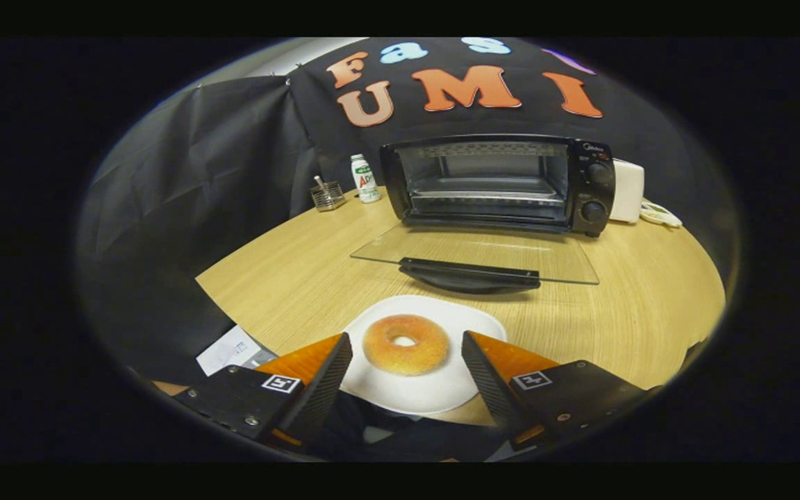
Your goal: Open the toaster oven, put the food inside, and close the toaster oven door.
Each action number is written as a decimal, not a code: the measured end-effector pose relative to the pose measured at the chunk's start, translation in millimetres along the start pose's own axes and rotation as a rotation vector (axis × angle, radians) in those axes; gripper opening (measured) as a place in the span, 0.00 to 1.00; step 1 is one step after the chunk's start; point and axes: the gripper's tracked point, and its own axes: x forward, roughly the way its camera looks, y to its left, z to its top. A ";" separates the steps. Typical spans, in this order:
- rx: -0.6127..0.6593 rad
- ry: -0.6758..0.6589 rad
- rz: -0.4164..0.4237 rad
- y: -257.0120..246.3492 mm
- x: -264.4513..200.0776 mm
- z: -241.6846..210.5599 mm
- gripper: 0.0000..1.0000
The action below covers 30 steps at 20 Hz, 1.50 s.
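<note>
On the table (289, 278), oven (501, 182) door (476, 253) down at 12 o'clock, donut (405, 344) on plate (435, 389) between the spread gripper (405, 347) fingers: lower squarely, pinch gently across the ring.

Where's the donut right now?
In the gripper view the donut lies on the white plate at the table's near edge, between the open tongs, neither finger touching it. The open oven stands beyond it.

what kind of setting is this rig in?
Likely a staged kitchen-style booth: a toaster oven with its glass door folded down on a round wooden table, a donut between the open gripper fingers.
</note>
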 end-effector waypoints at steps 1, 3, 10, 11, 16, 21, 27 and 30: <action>-0.010 0.010 -0.007 0.0 2.9 -2.6 0.95; -0.027 0.026 -0.029 -3.0 7.4 -7.5 0.95; -0.029 0.022 -0.047 -5.9 12.8 -7.5 0.77; -0.023 0.023 -0.044 -5.4 12.7 -6.5 0.69; 0.066 -0.017 -0.014 1.0 7.0 7.1 0.45; 0.253 -0.121 0.049 11.5 4.7 44.8 0.38; 0.612 -0.224 0.179 17.2 20.5 96.0 0.38; 0.710 -0.262 0.220 17.1 29.4 119.7 0.38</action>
